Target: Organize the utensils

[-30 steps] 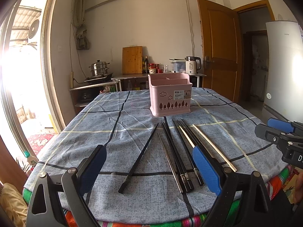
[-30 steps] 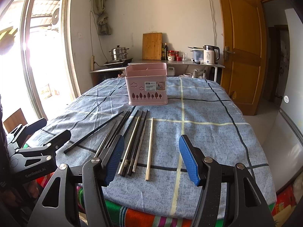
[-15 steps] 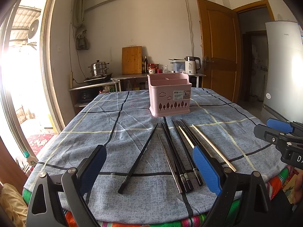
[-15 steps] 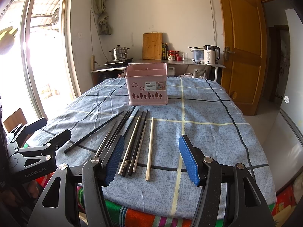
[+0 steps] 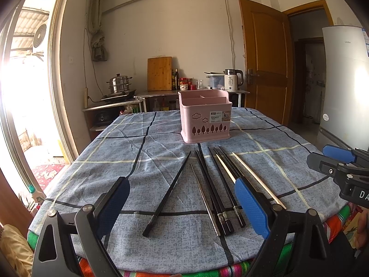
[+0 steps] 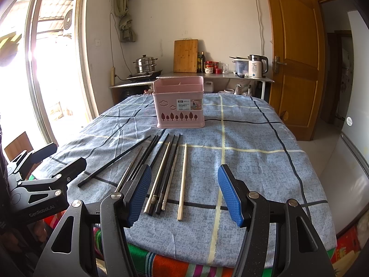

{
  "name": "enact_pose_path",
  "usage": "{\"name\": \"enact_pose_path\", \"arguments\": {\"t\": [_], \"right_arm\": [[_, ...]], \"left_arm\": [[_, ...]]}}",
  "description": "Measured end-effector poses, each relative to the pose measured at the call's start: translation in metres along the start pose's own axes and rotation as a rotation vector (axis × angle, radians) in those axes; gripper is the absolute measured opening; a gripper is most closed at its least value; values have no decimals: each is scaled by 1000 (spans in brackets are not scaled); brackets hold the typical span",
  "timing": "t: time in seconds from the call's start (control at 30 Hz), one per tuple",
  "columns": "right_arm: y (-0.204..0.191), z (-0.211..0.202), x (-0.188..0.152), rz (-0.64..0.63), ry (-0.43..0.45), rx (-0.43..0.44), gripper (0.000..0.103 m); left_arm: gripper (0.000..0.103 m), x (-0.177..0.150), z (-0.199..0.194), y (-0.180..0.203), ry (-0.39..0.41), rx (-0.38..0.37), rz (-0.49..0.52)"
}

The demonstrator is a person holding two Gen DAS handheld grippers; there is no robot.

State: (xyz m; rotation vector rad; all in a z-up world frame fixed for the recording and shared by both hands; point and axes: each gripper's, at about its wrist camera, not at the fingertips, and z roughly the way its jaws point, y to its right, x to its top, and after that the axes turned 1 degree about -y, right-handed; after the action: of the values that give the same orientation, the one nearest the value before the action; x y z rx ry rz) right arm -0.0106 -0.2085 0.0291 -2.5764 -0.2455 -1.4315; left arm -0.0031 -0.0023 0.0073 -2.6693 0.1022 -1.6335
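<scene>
A pink utensil basket (image 5: 205,115) (image 6: 179,101) stands upright mid-table. Several chopsticks lie loose on the blue cloth in front of it: black ones (image 5: 214,184) (image 6: 161,159), a lone black one (image 5: 168,191) (image 6: 115,159) off to the left, a metal one (image 5: 204,196) and pale wooden ones (image 5: 257,179) (image 6: 182,180). My left gripper (image 5: 182,207) is open and empty, above the near table edge before the chopstick ends. My right gripper (image 6: 184,196) is open and empty, over the near ends of the chopsticks. Each gripper shows at the edge of the other's view.
The table (image 6: 253,161) has a blue checked cloth. A counter (image 6: 196,76) with a steamer pot, cutting board, jars and kettle stands behind it. A wooden door (image 6: 293,57) is at the right, a bright window at the left, a white fridge (image 5: 346,80) at far right.
</scene>
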Motion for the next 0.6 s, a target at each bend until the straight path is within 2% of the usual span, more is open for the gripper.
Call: {"name": "enact_pose_path", "arguments": {"t": [0.6], "right_arm": [[0, 1, 0, 1, -1, 0, 61]], "left_arm": [[93, 1, -6, 1, 3, -7, 1]]}}
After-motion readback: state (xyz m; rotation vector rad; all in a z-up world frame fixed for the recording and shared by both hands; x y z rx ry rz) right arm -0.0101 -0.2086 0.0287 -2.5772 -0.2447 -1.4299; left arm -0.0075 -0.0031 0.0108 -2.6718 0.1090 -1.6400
